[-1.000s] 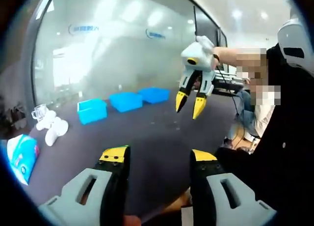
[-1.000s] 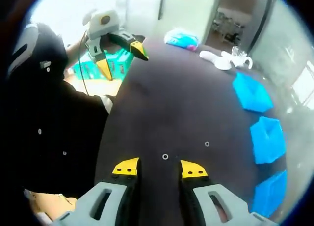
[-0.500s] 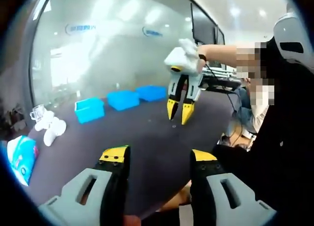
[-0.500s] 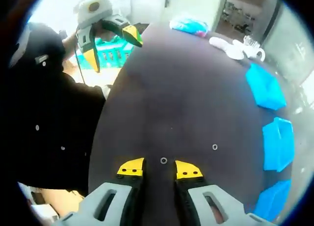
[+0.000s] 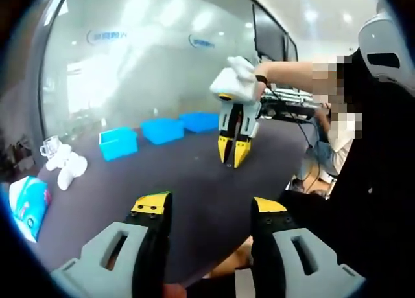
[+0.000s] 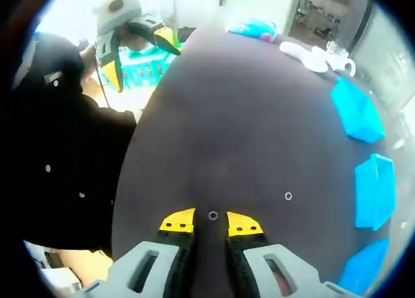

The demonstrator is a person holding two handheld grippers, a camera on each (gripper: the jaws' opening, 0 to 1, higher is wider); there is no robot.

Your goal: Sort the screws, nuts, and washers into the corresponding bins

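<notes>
Left gripper view: left tool (image 5: 211, 210) with jaws wide apart, holding nothing, above the near edge of the dark counter (image 5: 175, 181). Beyond it, right tool (image 5: 233, 157) pointing down at the counter, yellow tips nearly together. Three blue bins (image 5: 159, 132) in a row further off, left of that tool. White objects (image 5: 63, 167) and a blue packet (image 5: 27, 204) far left.

Right gripper view: right tool (image 6: 210, 221) narrowed, tips either side of one small ring-shaped washer (image 6: 213, 215) lying flat on the counter (image 6: 246, 116). Second small ring (image 6: 288, 196) to the right, apart. Three blue bins (image 6: 373, 191) along the right edge. Left tool (image 6: 141, 57) upper left, jaws spread.
</notes>
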